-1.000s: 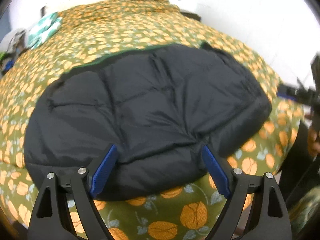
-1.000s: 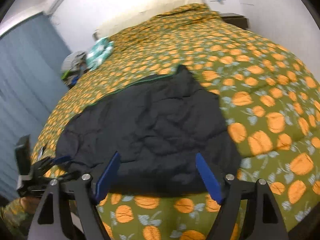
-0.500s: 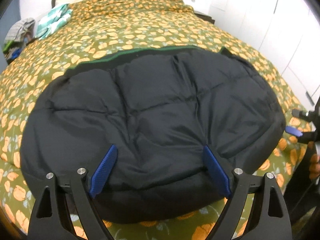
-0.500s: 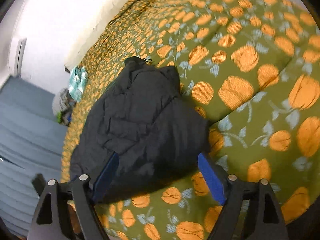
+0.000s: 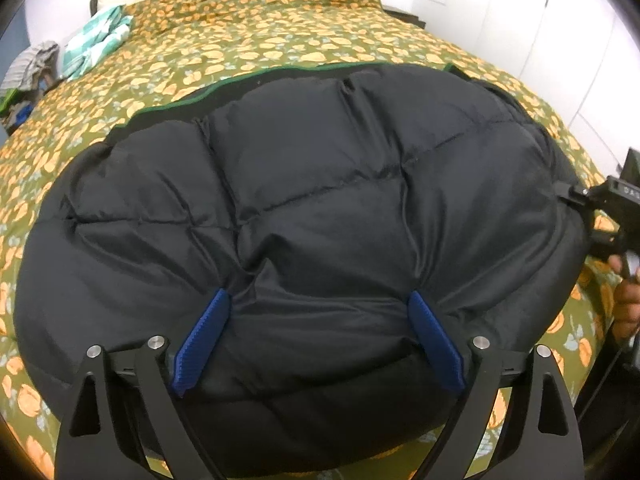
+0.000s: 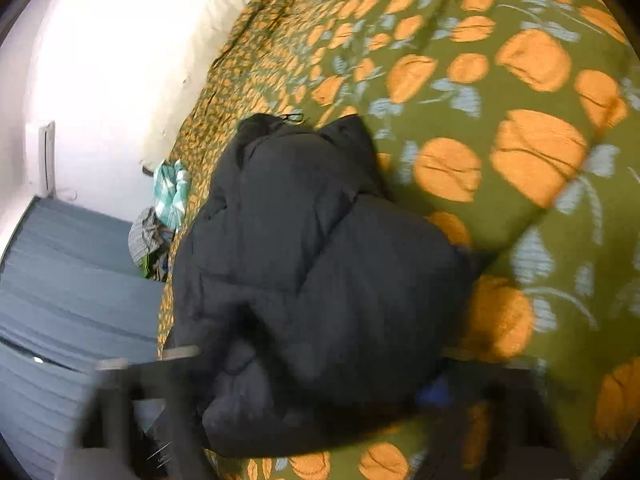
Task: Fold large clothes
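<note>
Two grippers are now at the jacket [image 5: 320,180], which lies spread flat, quilted side up, across the foot of the bed [image 5: 260,40], with its green-trimmed edge on the far side. Compared with a second ago the jacket fills far more of the left wrist view: the left gripper [image 5: 320,332] has sunk onto the near edge. Its fingers stand about as wide as before and hold nothing, though the blue pads [image 5: 208,336] dent the padding and a thick roll of fabric bulges between them. The right gripper [image 6: 308,392] has changed more. It has rolled over and dropped to the jacket's right-hand end, and its jaws have just been closing with the black bulk between them. Its own view is smeared by motion, so I cannot tell whether the pads already pinch the cloth. From the left view it [image 5: 604,204] sits right at the jacket's edge, with the person's hand [image 5: 628,312] below it. I judge this to be the start of a fold, the right end being taken first and the left grip yet to come. Puffy, slippery fabric may slide out of a shallow pinch. A checked cloth [image 5: 96,40] and a clothes heap [image 5: 28,68] lie well apart near the pillow [image 6: 192,72]. Nothing lies on the bed cover beyond the jacket where a fold would land.
</note>
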A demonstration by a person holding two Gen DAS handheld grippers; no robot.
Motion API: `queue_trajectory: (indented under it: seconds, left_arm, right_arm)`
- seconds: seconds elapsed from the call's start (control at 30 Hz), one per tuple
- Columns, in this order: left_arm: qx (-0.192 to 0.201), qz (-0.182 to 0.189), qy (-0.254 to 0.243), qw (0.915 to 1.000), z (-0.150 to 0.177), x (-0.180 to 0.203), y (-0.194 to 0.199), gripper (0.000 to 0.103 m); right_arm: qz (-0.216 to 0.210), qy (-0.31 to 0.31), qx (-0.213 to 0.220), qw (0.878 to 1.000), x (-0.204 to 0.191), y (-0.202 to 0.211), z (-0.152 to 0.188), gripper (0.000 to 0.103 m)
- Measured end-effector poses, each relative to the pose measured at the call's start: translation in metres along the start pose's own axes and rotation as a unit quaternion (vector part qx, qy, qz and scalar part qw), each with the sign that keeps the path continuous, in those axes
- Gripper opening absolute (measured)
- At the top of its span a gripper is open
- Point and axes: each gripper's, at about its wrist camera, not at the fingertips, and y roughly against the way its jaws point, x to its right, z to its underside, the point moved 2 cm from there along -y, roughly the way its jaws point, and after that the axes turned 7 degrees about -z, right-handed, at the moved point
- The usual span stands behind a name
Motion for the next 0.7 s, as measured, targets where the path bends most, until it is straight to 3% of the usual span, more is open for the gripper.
queue_trajectory:
  seconds: [0.07, 0.1, 0.2, 0.3, 0.4, 0.47, 0.53, 0.63, 0.7]
  left_arm:
    - [-0.004, -0.001, -0.004, 1.0, 0.0, 0.0, 0.001, 0.091]
    - [-0.009, 0.0, -0.006, 0.9999, -0.001, 0.0, 0.003, 0.09]
    - [-0.017, 0.015, -0.001, 0.9997, -0.013, -0.01, 0.02, 0.081]
    - [0.019, 0.045, 0.02, 0.9986, -0.044, -0.028, 0.057, 0.082]
    - [0.041, 0.096, 0.003, 0.9945, -0.085, -0.036, 0.092, 0.09]
    - [0.04, 0.134, -0.03, 0.9898, -0.11, -0.031, 0.108, 0.09]
    - [0.033, 0.189, -0.056, 0.9799, -0.132, -0.024, 0.123, 0.09]
    - [0.012, 0.239, -0.074, 0.9682, -0.154, -0.019, 0.135, 0.09]
    - [0.006, 0.253, -0.082, 0.964, -0.161, -0.019, 0.141, 0.09]
  right_arm:
    - [-0.001, 0.035, 0.003, 0.999, -0.021, 0.005, -0.002, 0.023]
    - [-0.005, 0.082, 0.007, 0.997, -0.047, 0.011, -0.002, 0.021]
    - [-0.008, 0.196, 0.015, 0.98, -0.107, 0.022, 0.005, 0.021]
    - [-0.012, 0.322, 0.015, 0.946, -0.173, 0.026, 0.025, 0.021]
    - [-0.02, 0.404, 0.01, 0.914, -0.215, 0.02, 0.048, 0.021]
    - [-0.028, 0.46, 0.0, 0.887, -0.243, 0.008, 0.069, 0.021]
    - [-0.031, 0.499, -0.008, 0.866, -0.258, -0.001, 0.088, 0.021]
    - [-0.032, 0.543, -0.021, 0.839, -0.275, -0.013, 0.113, 0.021]
    - [-0.033, 0.56, -0.028, 0.827, -0.28, -0.016, 0.126, 0.021]
